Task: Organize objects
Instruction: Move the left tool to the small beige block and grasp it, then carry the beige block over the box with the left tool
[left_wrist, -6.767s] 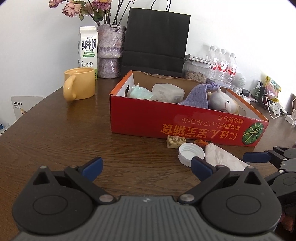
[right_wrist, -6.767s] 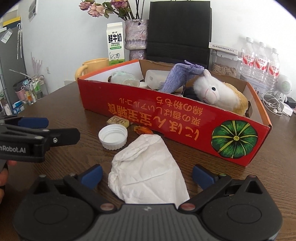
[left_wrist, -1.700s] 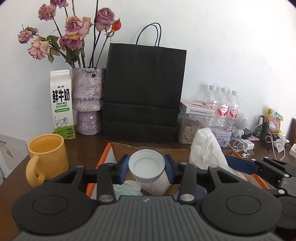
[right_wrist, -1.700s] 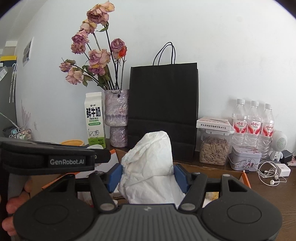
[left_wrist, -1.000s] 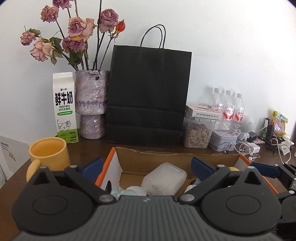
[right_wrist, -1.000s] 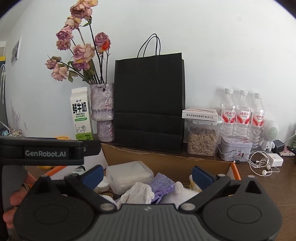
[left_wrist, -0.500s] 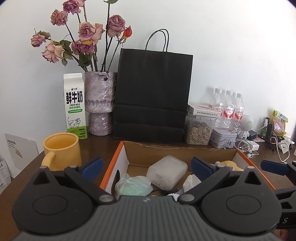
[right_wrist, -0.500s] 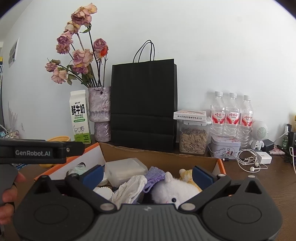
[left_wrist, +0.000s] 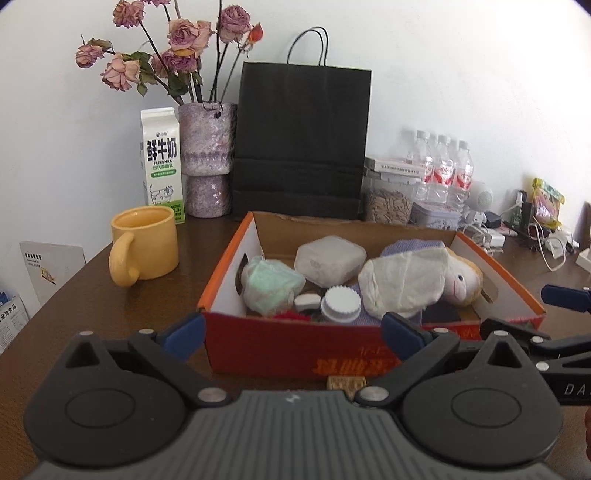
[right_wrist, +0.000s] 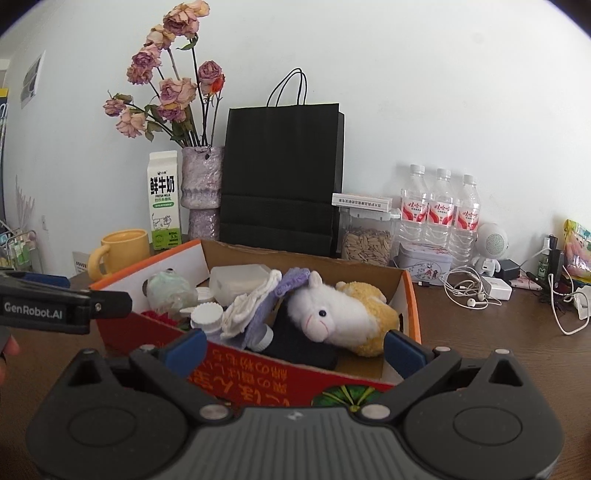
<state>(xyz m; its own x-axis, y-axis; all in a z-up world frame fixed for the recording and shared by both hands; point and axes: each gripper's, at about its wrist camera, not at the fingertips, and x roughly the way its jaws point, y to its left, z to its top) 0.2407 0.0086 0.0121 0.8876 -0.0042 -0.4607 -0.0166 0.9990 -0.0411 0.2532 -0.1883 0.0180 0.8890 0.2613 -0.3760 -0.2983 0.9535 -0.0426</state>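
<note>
The left hand-held gripper (left_wrist: 291, 334) is released, its blue fingertips spread wide with nothing between them; the red box (left_wrist: 280, 349) stands on the desk (left_wrist: 92, 306) just ahead of it, and beyond the fingertips, inside the box, lie the white bottle cap (left_wrist: 340, 303), ridged side up, and the crumpled white tissue (left_wrist: 402, 282) draped over a purple cloth (left_wrist: 413, 245) beside the plush toy (left_wrist: 461, 280); a small tan block (left_wrist: 346, 382) sits on the desk against the box's front wall, close under this gripper, and only the left wrist view shows it; the right hand-held gripper (right_wrist: 293, 349) is likewise released and empty, poised over the box's near wall, with the plush toy directly ahead between its fingertips and the tissue and cap ahead toward its left fingertip; the right wrist view alone shows a dark object (right_wrist: 299, 345) under the toy and the green pumpkin print (right_wrist: 343, 397) on the box front; a yellow mug (left_wrist: 144, 245) stands ahead-left of the left gripper, apart from the box.
</note>
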